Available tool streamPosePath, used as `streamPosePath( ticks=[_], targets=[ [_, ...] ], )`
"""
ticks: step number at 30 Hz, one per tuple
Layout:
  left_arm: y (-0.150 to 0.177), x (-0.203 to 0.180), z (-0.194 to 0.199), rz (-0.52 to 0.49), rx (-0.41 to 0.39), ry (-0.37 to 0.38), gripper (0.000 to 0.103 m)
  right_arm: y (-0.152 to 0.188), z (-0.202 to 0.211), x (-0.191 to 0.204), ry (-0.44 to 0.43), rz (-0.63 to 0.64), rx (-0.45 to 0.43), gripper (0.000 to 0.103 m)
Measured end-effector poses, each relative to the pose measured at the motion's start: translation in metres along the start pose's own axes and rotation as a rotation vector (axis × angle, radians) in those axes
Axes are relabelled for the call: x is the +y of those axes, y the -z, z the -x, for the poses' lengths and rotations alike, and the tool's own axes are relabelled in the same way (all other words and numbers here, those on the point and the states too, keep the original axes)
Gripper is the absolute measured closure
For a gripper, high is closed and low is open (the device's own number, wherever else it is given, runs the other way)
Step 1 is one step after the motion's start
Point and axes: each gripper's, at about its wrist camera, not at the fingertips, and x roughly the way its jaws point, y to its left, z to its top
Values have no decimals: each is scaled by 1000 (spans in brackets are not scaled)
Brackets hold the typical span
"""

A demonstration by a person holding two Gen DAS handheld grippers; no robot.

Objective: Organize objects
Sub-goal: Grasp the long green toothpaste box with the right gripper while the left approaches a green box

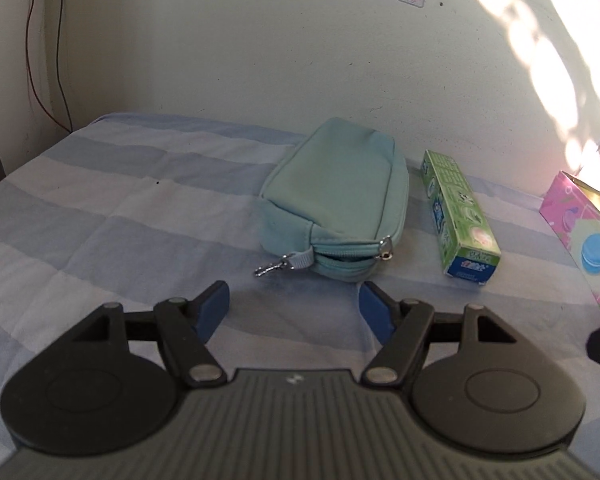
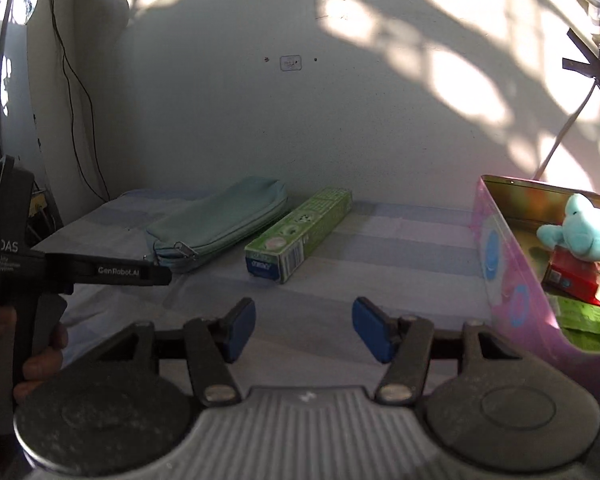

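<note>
A light blue zippered pouch (image 1: 336, 196) lies on the striped cloth, just beyond my left gripper (image 1: 294, 306), which stands open with nothing between its blue pads. A green toothpaste box (image 1: 458, 216) lies to the right of the pouch. In the right wrist view the pouch (image 2: 216, 224) and the green box (image 2: 300, 236) lie side by side ahead. My right gripper (image 2: 304, 328) is open and holds nothing, a little short of the green box. The left gripper's body (image 2: 100, 272) shows at the left edge, held by a hand (image 2: 40, 360).
A pink open box (image 2: 512, 280) stands at the right with a teal plush toy (image 2: 584, 232) and a red carton (image 2: 576, 276) inside. In the left wrist view the pink box (image 1: 580, 232) sits at the right edge. A wall rises behind the striped cloth (image 1: 120, 208); cables hang at the left.
</note>
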Motion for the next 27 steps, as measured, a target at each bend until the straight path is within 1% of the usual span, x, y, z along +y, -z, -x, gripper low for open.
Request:
streamPosePath(
  ticks=[3,7,11,13,14,17,20,23,25,27],
  targets=[
    [-3,8,2,32,-15,-3,30,-12,-33,12,-17,11,25,47],
    [-4,16,0,68,-4,3,30,-28,-78,24,-16,-2,57,47],
    [-5,16,-1,70,1,2,30,-36,-115,27,31,-22,88,46],
    [-5,16,-3,62,7,2,30,-36,-124,23,33,-35,104,47],
    [-5,15,-5,59,8,2,30,-35,-127,22,23,-41,116,52],
    [-5,15,-7,54,6,3,30,-26,-112,13,39,-42,102,58],
    [-3,13,-5,42,-10,25,29,-8,-80,-1,-8,-41,111,59],
    [-1,5,-1,-1,-42,57,27,17,-37,-16,-56,24,119,61],
    [2,-2,1,-32,-50,108,26,33,-5,-30,-91,51,125,61],
    [5,-8,3,-56,-43,191,26,49,25,-49,-106,48,131,61]
  ],
)
